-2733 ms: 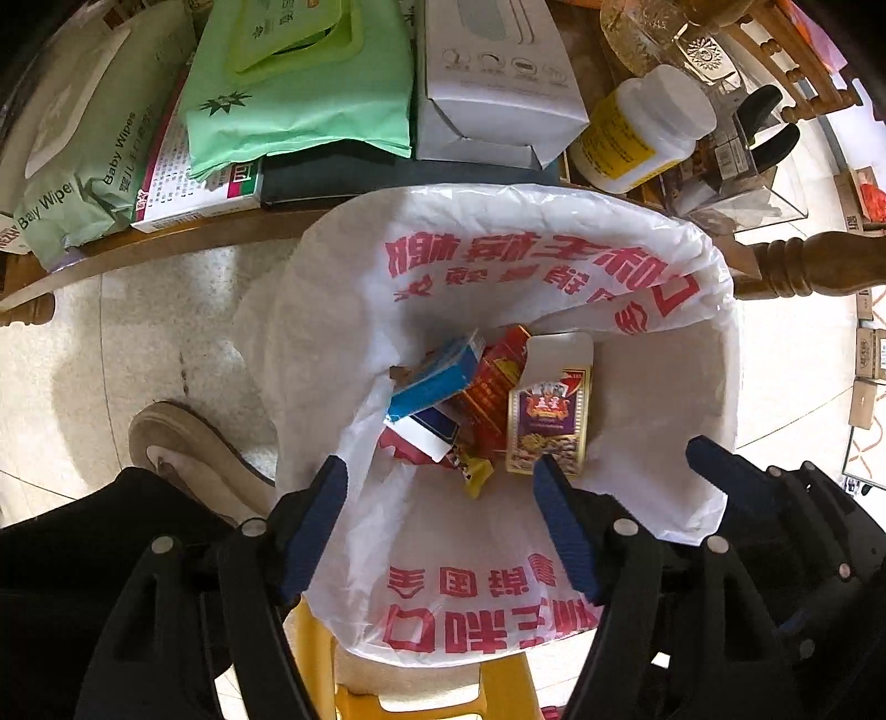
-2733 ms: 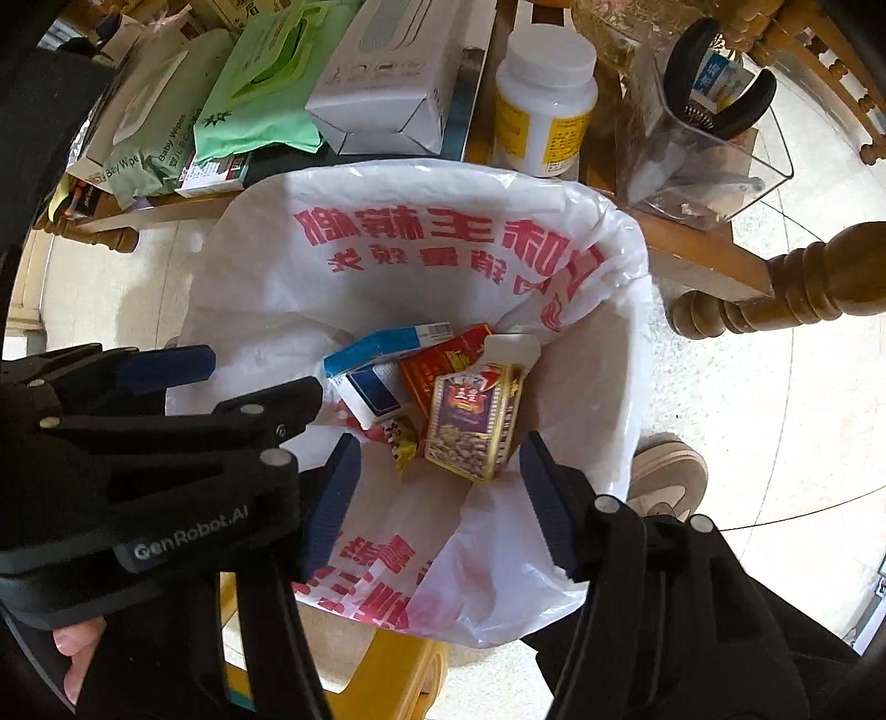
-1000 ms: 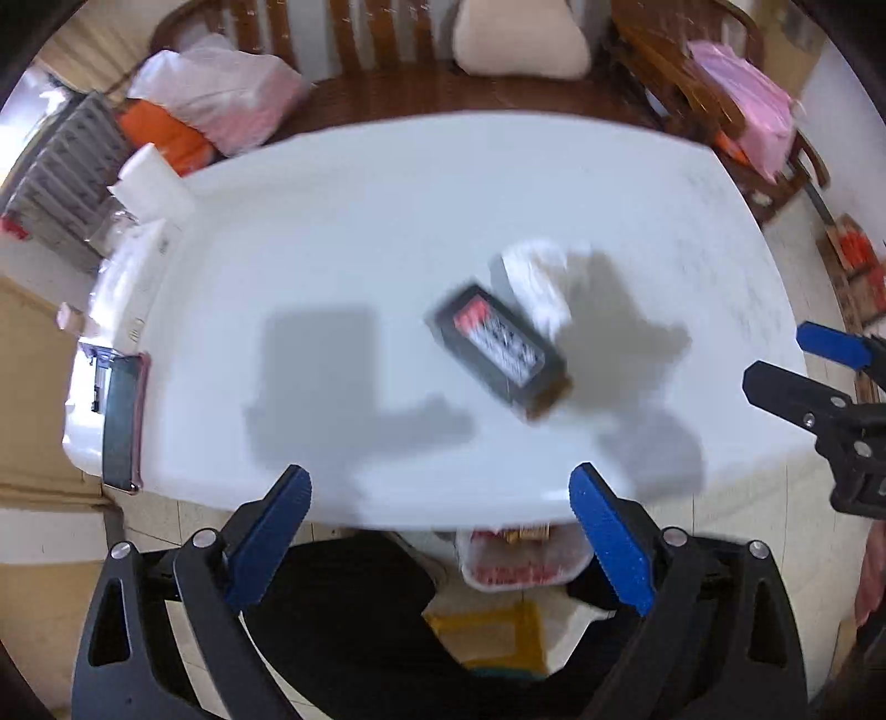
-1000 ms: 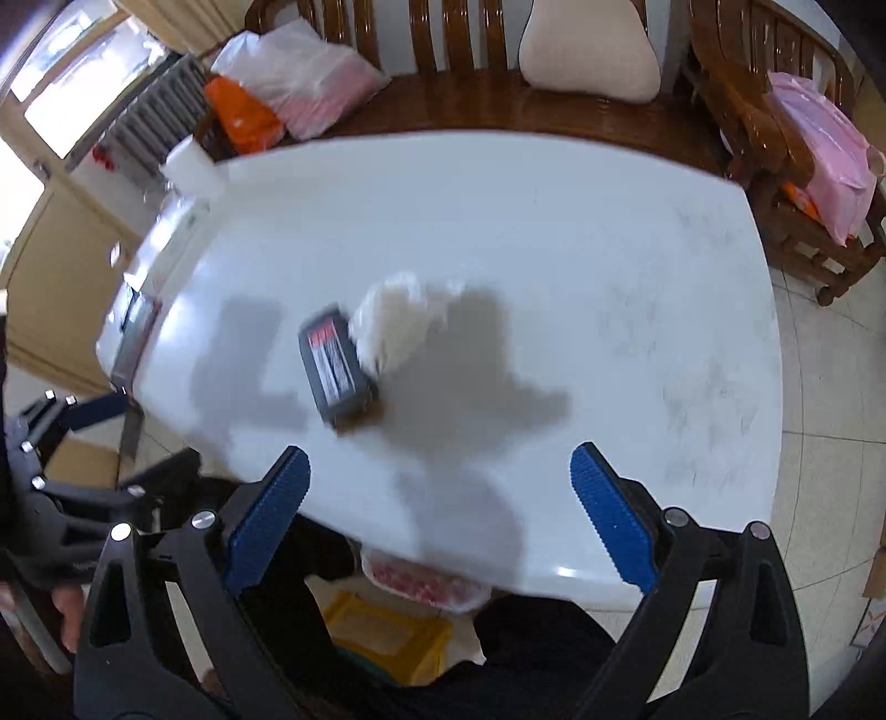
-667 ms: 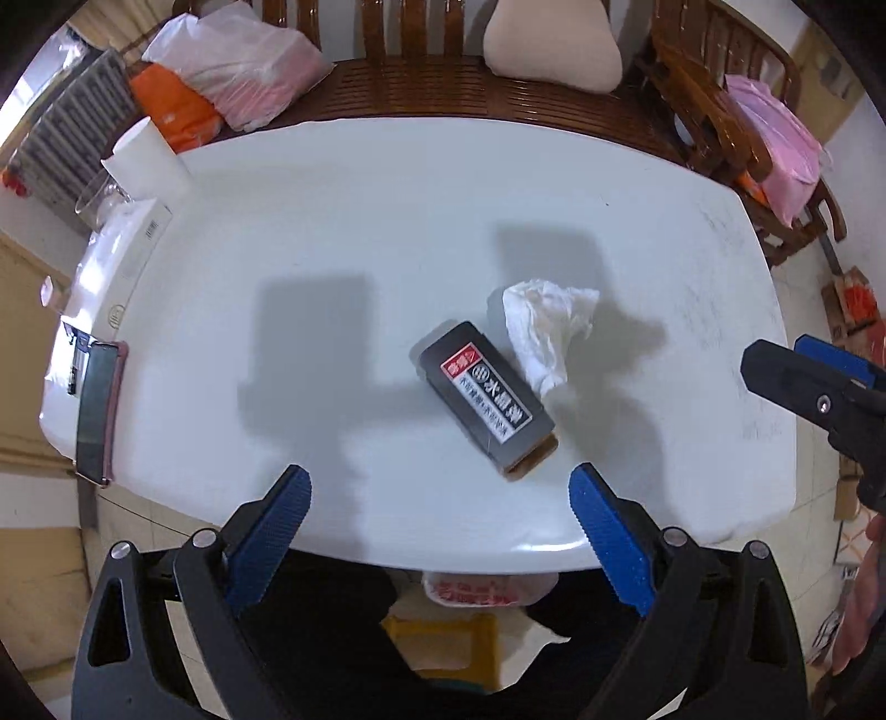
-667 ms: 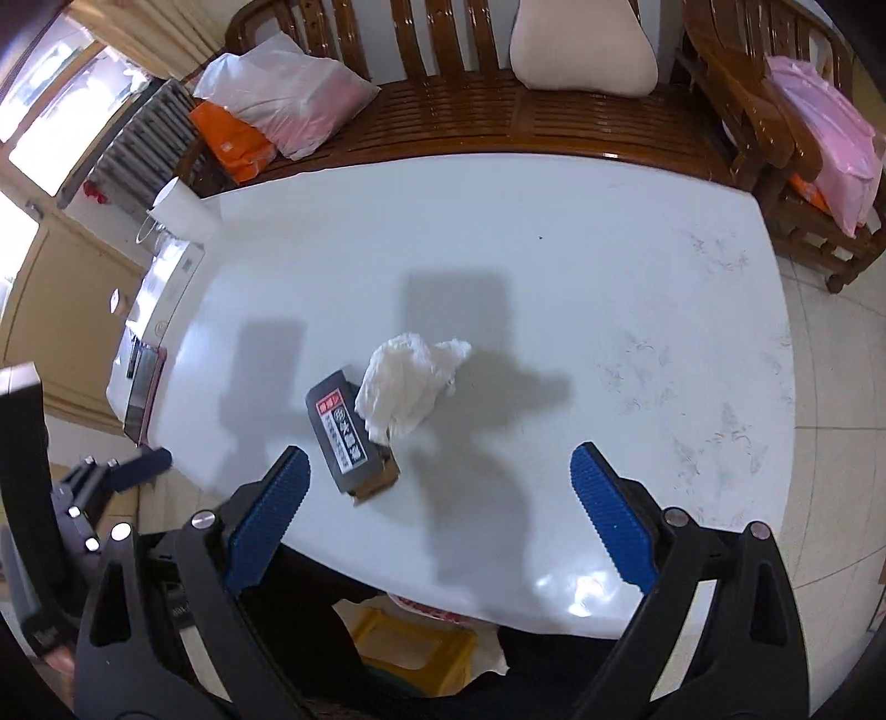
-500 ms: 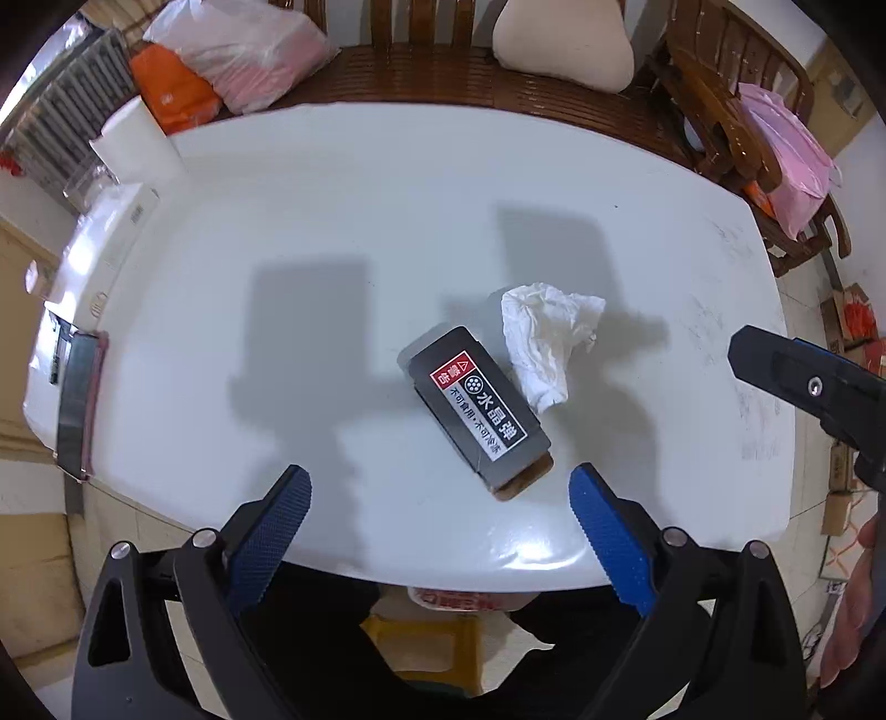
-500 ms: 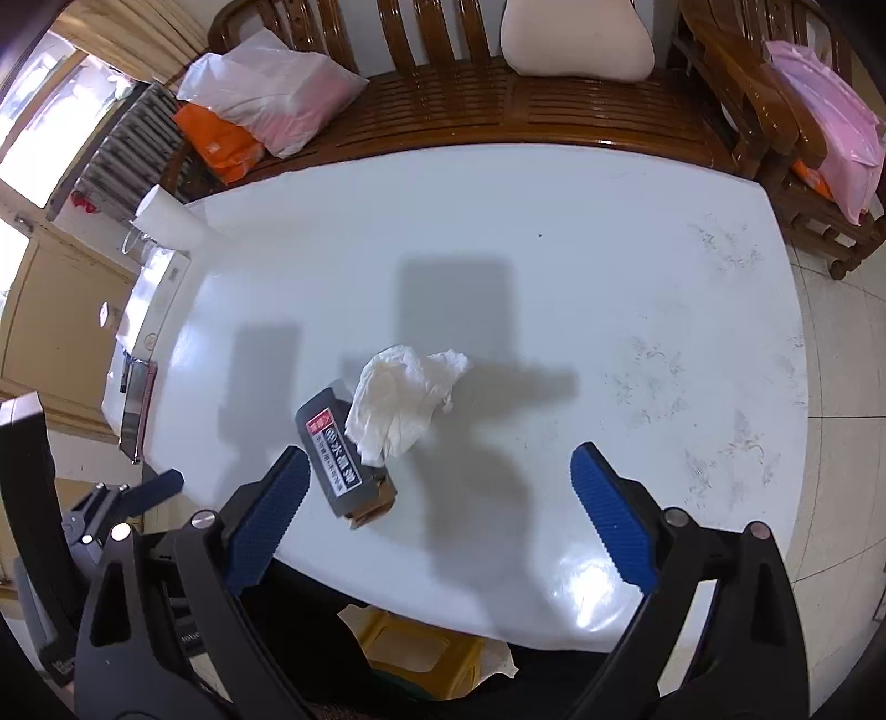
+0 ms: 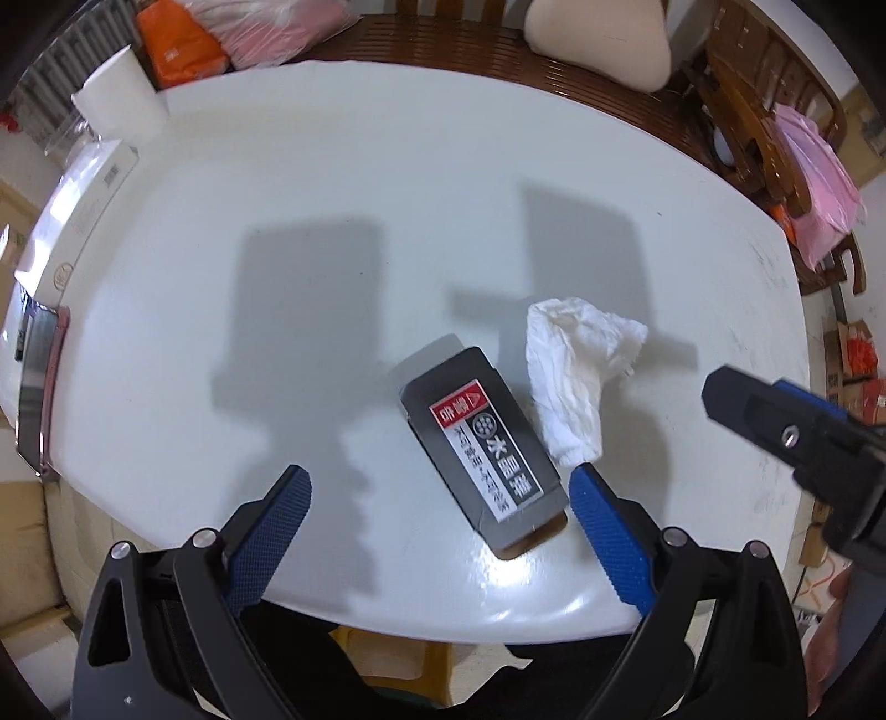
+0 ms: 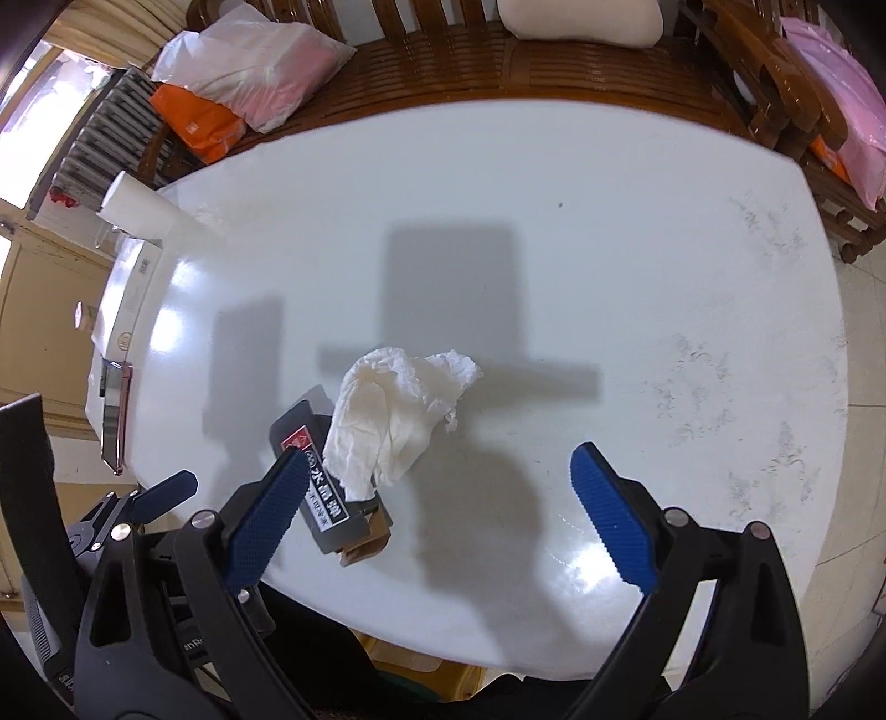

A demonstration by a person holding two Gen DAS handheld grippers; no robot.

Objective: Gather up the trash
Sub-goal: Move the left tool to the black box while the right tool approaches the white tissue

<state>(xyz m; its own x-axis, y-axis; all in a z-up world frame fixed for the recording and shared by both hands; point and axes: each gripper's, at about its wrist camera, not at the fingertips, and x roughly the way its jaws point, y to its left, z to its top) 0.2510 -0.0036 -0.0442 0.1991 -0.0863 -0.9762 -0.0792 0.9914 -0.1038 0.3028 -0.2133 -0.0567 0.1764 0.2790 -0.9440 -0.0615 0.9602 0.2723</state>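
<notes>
Both my left gripper (image 9: 437,498) and right gripper (image 10: 437,487) hang wide open and empty above the white oval table (image 9: 387,183), where a flat dark grey cardboard box (image 9: 484,448) lies diagonally, open flap toward me, touching a crumpled white tissue (image 9: 576,360).

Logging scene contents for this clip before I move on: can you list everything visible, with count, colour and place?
box: 1, dark grey with red-and-white label, near table edge
crumpled tissue: 1, white, touching the box's right side
table: 1, white
paper roll: 1, white, far left corner
phone: 1, dark, left edge
bags: white-pink and orange, on wooden bench
cushion: 1, beige, on bench
pink bag: 1, right chair
left claw: open, blue pads
right claw: open, blue pads
</notes>
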